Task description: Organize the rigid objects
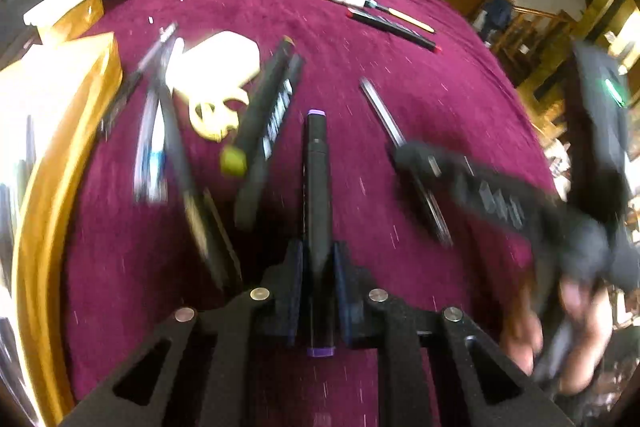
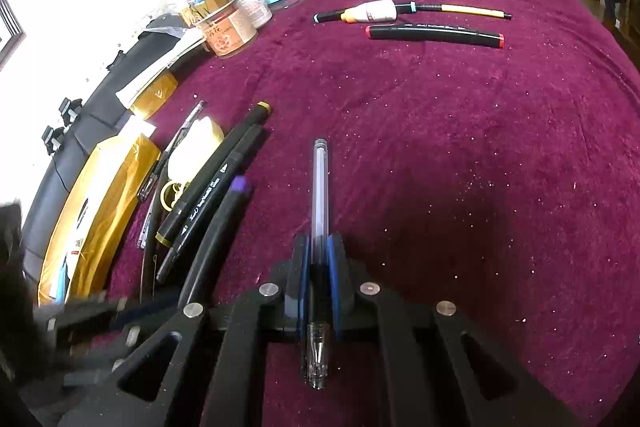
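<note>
Black tongs (image 1: pixel 318 267), blue pads (image 2: pixel 334 283), silver round screws (image 1: pixel 259 293), triangular cutouts.

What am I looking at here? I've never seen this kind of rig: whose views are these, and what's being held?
No robot: a person carries a two-finger tool in each hand, each with a fisheye camera looking along its fingers. In the left view, the left tool is shut on a black marker with purple caps. In the right view, the right tool is shut on a clear pen. Both hang over a maroon tablecloth, where more markers lie grouped at the left and a red-capped marker lies farther off.
</note>
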Action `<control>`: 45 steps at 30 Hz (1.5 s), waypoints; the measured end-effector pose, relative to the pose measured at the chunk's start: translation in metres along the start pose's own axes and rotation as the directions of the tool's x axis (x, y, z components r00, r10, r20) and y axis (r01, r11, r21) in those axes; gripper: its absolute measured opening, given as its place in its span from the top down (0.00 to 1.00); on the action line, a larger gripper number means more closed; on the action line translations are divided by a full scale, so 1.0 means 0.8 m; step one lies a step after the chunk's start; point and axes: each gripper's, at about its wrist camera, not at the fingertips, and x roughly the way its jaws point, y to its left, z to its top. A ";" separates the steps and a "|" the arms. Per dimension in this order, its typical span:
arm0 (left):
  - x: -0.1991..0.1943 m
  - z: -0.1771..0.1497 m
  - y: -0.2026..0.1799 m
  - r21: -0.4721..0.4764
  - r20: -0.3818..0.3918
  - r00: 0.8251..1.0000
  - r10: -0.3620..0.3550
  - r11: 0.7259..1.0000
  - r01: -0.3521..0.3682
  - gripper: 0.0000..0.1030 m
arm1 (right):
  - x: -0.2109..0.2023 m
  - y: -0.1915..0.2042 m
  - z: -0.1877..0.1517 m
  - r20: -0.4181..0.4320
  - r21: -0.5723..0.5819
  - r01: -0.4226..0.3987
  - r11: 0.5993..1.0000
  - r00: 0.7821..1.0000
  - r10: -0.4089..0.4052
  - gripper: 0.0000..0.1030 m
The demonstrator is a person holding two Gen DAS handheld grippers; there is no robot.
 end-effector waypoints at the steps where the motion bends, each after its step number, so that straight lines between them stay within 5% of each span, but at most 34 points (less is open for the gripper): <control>1: -0.003 -0.005 -0.001 0.001 0.009 1.000 0.005 1.000 -0.005 0.85 | 0.000 0.001 0.000 0.001 -0.003 -0.003 1.000 1.000 0.003 0.92; 9: 0.008 0.006 -0.019 0.030 0.086 0.991 0.100 0.994 -0.103 0.86 | 0.001 0.017 -0.005 0.016 -0.064 0.010 0.998 1.000 -0.009 0.92; 14: -0.042 -0.024 0.005 -0.052 0.119 0.992 -0.040 0.998 0.046 0.86 | -0.022 0.027 -0.002 0.101 -0.101 -0.062 0.993 0.992 0.072 0.92; 21: -0.184 -0.074 0.107 -0.254 0.360 0.933 -0.009 0.961 0.107 0.86 | -0.041 0.055 -0.008 0.147 -0.176 -0.155 0.972 0.972 0.182 0.91; 28: -0.248 -0.100 0.246 -0.465 0.430 0.892 0.140 0.881 0.085 0.86 | -0.050 0.162 -0.005 0.044 -0.234 -0.327 0.915 0.937 0.346 0.91; 31: -0.249 -0.091 0.294 -0.460 0.413 0.899 0.148 0.886 0.066 0.86 | -0.022 0.227 0.000 -0.040 -0.280 -0.391 0.877 0.917 0.396 0.91; 36: -0.230 -0.074 0.366 -0.525 0.342 0.930 0.137 0.848 0.068 0.86 | 0.045 0.318 0.015 -0.108 -0.361 -0.359 0.861 0.933 0.344 0.91; 45: -0.182 -0.050 0.377 -0.500 0.196 0.966 0.168 0.865 -0.049 0.86 | 0.100 0.340 0.001 -0.101 -0.419 -0.273 0.866 0.962 0.254 0.91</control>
